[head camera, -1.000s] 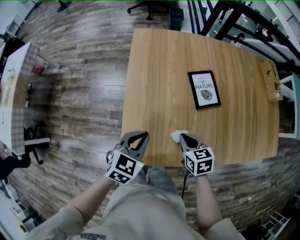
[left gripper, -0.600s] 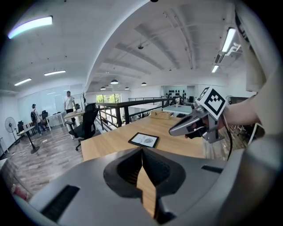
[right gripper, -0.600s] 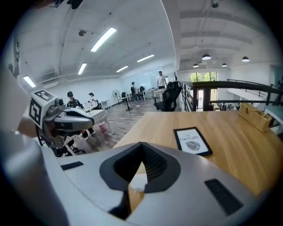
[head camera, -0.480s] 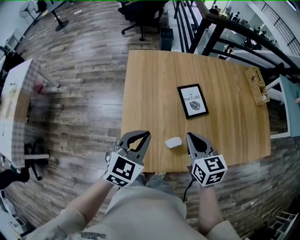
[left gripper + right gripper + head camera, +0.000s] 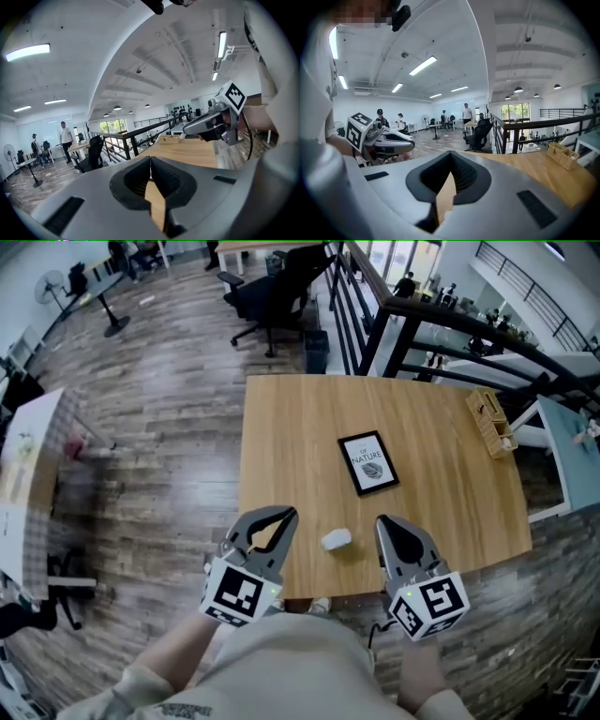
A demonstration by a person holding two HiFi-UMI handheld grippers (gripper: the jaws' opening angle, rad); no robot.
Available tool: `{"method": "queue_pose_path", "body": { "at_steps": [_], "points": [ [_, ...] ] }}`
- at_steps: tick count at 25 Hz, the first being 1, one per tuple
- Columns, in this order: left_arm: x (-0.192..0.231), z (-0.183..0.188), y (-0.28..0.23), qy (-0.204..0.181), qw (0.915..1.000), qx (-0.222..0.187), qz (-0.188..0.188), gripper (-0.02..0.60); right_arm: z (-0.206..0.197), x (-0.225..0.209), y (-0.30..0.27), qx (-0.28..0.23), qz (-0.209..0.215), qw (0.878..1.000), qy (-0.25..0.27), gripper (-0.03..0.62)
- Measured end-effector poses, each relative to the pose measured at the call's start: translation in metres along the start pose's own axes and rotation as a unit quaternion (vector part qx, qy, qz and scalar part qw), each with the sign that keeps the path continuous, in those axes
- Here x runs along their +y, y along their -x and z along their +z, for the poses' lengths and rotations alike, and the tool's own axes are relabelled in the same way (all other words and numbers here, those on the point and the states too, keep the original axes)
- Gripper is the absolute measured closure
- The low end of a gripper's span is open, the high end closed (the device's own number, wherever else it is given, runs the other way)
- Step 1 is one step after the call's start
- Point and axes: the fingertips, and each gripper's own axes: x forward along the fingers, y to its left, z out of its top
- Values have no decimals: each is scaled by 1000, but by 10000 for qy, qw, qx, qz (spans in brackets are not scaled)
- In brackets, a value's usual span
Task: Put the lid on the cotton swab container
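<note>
The left gripper (image 5: 289, 514) and right gripper (image 5: 382, 520) are held side by side at the wooden table's (image 5: 300, 427) near edge (both pointing away from the person), each with jaws pressed together on nothing, the small white cotton swab container (image 5: 336, 540) lying on the table between them.

I can't tell whether the small white thing (image 5: 336, 540) near the table's (image 5: 281, 446) front edge is the lid, the container or both: it's too small in the head view and out of sight in both gripper views. The finer print on the framed card (image 5: 367, 463) and the contents of the wooden rack (image 5: 490, 423) are too small for me to make out. The person's forearms (image 5: 164, 657) run off the bottom edge.
</note>
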Motion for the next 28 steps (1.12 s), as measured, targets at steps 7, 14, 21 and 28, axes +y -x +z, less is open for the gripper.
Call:
{"method": "queue_pose_path", "body": {
  "at_steps": [7,14,21,28],
  "points": [
    [12,31,26,-116,9990,-327,295,558,38,15,34,-484,-107,9986,187,568],
    [22,37,34,-70,9982,-392,456,558,42,19,36,-461,-72,9985,291,568],
    [30,39,41,114,9967,-518,620,558,47,21,25,-351,-29,9980,518,568],
    [37,34,47,72,9968,-515,609,558,48,25,21,-370,-67,9978,545,568]
  ]
}}
